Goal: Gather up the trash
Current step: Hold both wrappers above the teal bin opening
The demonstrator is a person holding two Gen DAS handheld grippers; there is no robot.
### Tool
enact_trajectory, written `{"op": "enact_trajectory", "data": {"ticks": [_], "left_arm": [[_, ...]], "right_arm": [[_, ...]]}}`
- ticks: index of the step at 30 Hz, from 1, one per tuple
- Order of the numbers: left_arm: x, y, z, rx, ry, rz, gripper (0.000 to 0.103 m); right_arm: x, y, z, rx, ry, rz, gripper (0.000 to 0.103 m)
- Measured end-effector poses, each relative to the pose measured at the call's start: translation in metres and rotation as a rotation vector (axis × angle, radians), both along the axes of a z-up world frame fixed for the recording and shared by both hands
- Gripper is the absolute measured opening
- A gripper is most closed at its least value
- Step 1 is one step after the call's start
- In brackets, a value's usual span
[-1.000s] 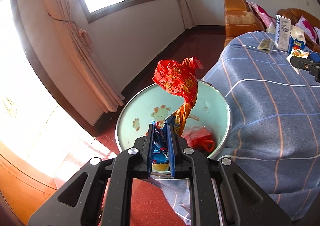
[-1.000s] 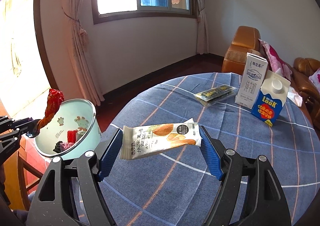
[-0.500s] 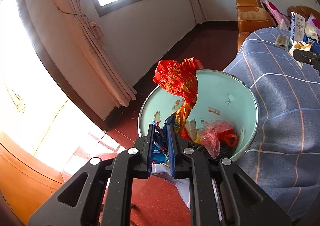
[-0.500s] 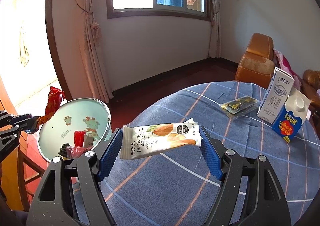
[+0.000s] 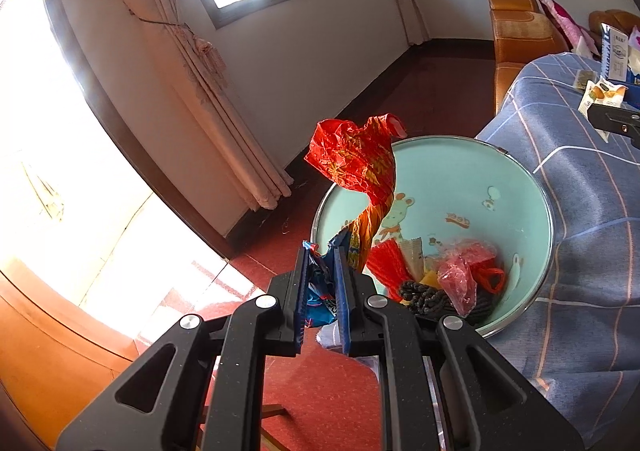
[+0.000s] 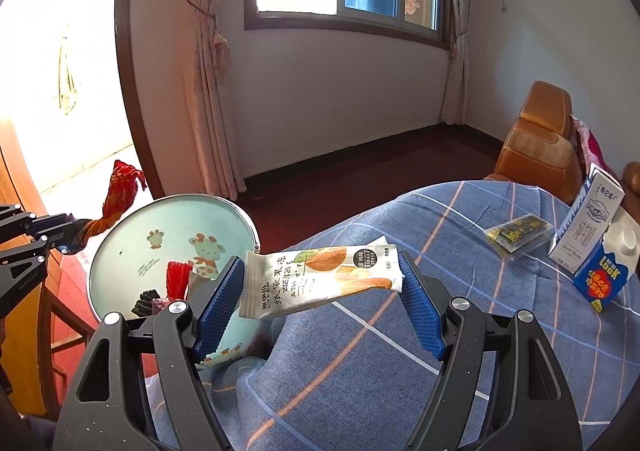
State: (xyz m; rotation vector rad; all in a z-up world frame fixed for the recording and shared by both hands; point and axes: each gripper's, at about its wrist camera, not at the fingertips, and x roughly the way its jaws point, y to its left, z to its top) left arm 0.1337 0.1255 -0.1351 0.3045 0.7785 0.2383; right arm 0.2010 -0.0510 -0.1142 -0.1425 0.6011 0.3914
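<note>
My left gripper (image 5: 322,251) is shut on a crumpled red and orange wrapper (image 5: 356,159) with a blue end, held just over the near left rim of a pale green trash bin (image 5: 460,179). The bin holds several pieces of trash. My right gripper (image 6: 320,263) is shut on the ends of a white snack packet (image 6: 320,283), held lengthwise above the table's edge, right of the bin (image 6: 132,235). In the right wrist view the left gripper (image 6: 68,231) and its wrapper (image 6: 120,191) show at the far left.
A round table with a blue checked cloth (image 6: 400,371) stands beside the bin. On it are a white milk carton (image 6: 584,227), a blue carton (image 6: 604,271) and a dark snack packet (image 6: 516,235). An orange sofa (image 6: 536,139) stands behind, and curtains hang along the left wall.
Both views have closed in on the bin, and more of its contents show. The right gripper with its packet has swung left toward the bin. Both grips are unchanged.
</note>
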Motion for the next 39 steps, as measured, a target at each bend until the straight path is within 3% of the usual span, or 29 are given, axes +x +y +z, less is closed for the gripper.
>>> {"op": "enact_trajectory", "data": {"ticks": [39], "left_arm": [[-0.002,0.013,0.004,0.06,-0.002,0.045,0.012]], "right_arm": [[0.011,0.043,0.002,-0.008,-0.016,0.079,0.076]]}}
